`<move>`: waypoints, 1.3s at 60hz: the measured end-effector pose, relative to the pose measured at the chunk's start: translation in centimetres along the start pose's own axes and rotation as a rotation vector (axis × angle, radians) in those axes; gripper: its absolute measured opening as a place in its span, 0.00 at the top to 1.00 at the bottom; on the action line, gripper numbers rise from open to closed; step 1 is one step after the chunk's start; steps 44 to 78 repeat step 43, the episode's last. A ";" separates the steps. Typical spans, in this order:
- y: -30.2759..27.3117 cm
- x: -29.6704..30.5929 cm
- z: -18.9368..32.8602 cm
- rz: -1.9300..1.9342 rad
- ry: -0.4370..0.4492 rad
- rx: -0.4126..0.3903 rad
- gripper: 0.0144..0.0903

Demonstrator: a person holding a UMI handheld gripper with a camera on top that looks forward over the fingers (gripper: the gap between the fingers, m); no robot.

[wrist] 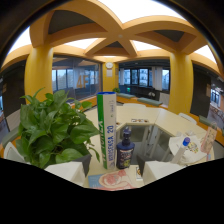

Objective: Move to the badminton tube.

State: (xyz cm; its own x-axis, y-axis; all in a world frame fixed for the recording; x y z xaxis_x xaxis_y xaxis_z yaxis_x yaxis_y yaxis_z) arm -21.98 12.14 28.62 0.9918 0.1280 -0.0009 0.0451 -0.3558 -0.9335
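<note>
White and green card, upright: the tube (106,131), standing on a pale table (165,120) straight ahead of my camera, lettering running up its side, a dark cap on top. Touching or just beside its right flank I log a dark blue bottle (124,150), shorter, with a round label. Left of the tube sits a leafy green plant (52,127) in a pot, its leaves reaching close to the tube's lower half. In front of tube and bottle lies a pink printed card (114,181), flat, partly cut off by the black area below. Further right on the table I note a small cluttered group with a blue-capped item (186,142), well apart from the tube. Background: yellow columns (38,70), yellow ceiling beams, lit ceiling panels, dark windows, a round wall clock (109,65). Gripper: its fingers do not show against the black lower band, so I cannot tell whether they are spread or pressed together.
</note>
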 end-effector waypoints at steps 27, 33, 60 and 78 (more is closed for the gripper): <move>0.1 -0.5 9.9 0.009 -0.012 -0.045 0.05; 0.1 -0.5 9.9 0.009 -0.013 -0.046 0.05; 0.0 -0.8 9.8 0.001 -0.019 -0.046 0.05; 0.0 -0.8 9.8 0.001 -0.019 -0.046 0.05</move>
